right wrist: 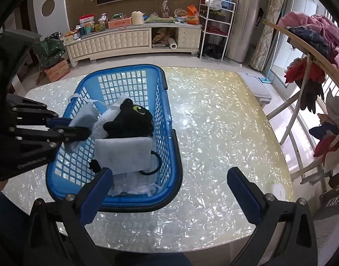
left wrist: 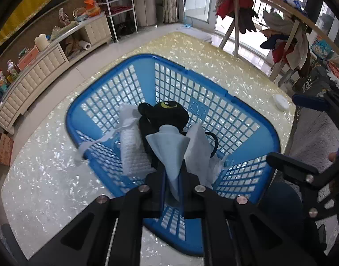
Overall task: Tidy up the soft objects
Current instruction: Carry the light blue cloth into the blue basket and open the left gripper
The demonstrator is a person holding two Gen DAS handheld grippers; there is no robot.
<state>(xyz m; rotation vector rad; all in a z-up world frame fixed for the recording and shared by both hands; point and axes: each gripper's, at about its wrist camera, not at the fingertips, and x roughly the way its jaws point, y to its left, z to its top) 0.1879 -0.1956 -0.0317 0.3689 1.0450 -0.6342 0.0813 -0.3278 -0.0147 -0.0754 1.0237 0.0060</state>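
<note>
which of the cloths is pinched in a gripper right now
The pale blue cloth, shut in the left gripper above the blue basket; the white ones lie loose inside it.

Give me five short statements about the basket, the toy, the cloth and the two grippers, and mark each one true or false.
1. The left hand-held gripper is shut on a pale blue cloth. True.
2. The right hand-held gripper grips the black plush toy. False: its jaws stand wide open and hold nothing.
3. The plush toy lies inside the blue basket. True.
4. The basket stands on the floor. False: it stands on the shiny table.
5. The basket's walls are solid. False: they are an open grid.
</note>
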